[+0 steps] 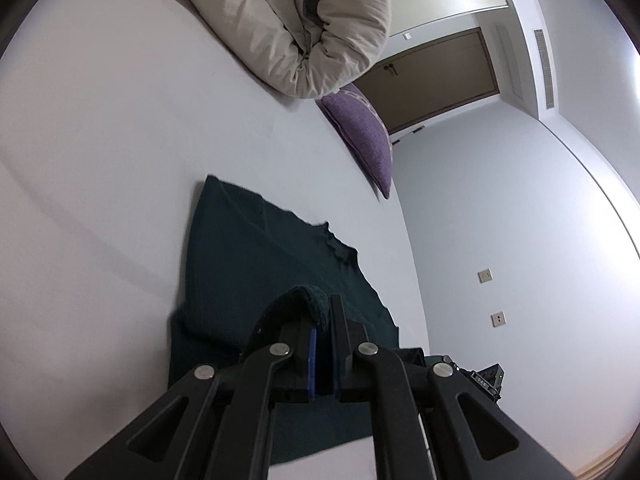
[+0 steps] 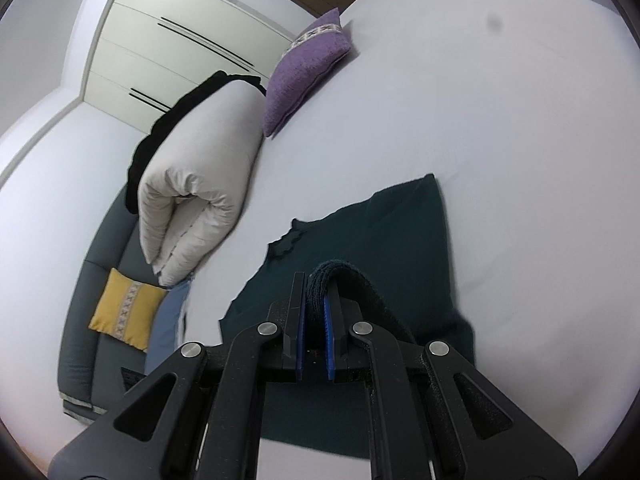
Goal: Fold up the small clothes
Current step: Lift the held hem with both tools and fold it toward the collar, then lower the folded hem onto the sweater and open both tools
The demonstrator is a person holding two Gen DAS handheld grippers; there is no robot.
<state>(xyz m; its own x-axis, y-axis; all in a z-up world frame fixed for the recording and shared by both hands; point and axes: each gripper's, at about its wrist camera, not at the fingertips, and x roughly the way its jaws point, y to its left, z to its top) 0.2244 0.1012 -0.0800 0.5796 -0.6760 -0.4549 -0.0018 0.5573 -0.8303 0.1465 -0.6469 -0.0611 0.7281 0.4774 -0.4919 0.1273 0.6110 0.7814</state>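
In the left wrist view, the left gripper (image 1: 324, 320) has its fingers clamped on a thick ribbed hem of the dark green knitted garment (image 1: 256, 264), lifted clear of the rest, which lies flat on the pale grey bed sheet (image 1: 100, 140). By my judgement the fold is mid-way: the hem is raised but not yet laid down. Bare sheet lies to the left, while the bed's edge runs close on the right. In the right wrist view, the right gripper (image 2: 316, 300) is likewise pinched shut on the garment's other hem corner. Ahead, the sheet is open past the scalloped neckline (image 2: 286, 242); the rolled cream duvet (image 2: 196, 176) and purple woven cushion (image 2: 304, 68) sit well apart.
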